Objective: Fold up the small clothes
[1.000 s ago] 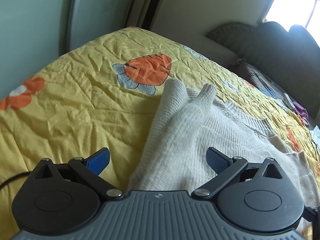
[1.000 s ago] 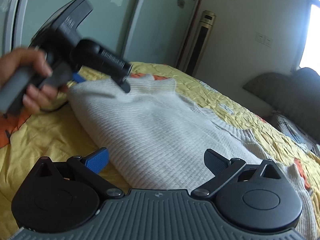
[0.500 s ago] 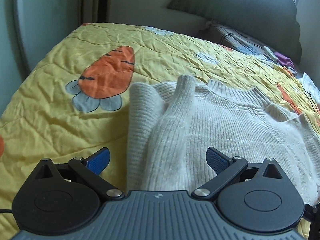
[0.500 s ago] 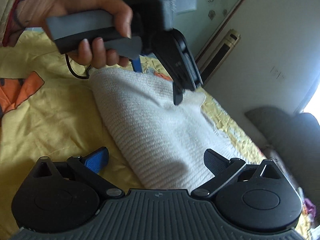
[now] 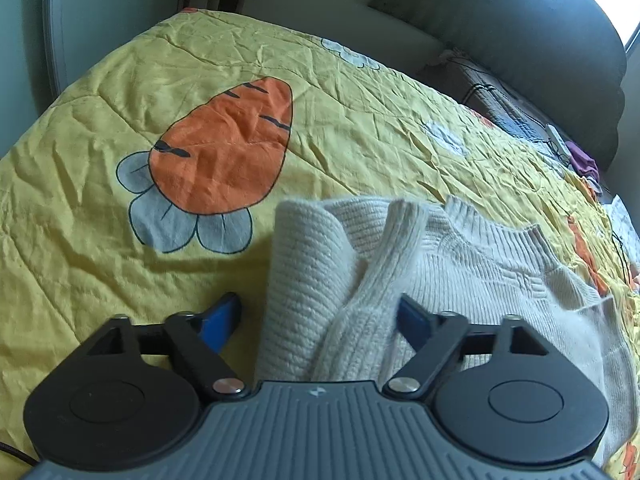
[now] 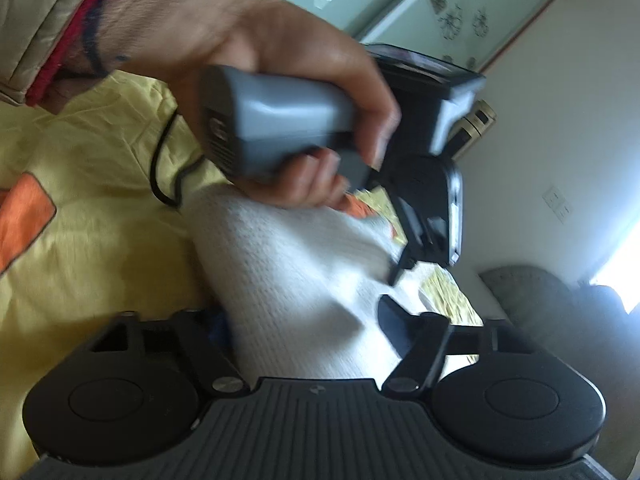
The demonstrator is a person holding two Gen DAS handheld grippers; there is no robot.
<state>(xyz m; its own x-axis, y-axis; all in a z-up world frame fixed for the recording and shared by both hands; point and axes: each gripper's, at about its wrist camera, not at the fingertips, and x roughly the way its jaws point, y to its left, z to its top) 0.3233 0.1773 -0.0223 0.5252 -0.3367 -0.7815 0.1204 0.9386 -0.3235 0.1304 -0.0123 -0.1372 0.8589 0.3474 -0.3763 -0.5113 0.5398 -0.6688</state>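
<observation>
Both jaws just closing partway around the folded cream knit sweater [image 5: 320,300], left gripper [image 5: 320,316] and right gripper [image 6: 304,320] astride its edge, pads not visibly pressing; grasp for next fold likely imminent.

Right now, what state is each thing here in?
Sweater: cream knit, flat on the bed, one sleeve folded over its body.
Bedspread: yellow, wrinkled, spread out.
Left tongs: just been closing, the folded sleeve between the pads.
Right tongs: just been closing, sweater edge between them.

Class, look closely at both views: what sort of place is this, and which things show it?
Probably a bedroom: a yellow carrot-print quilt covers a bed with a padded grey headboard, and a cream sweater lies on it.
</observation>
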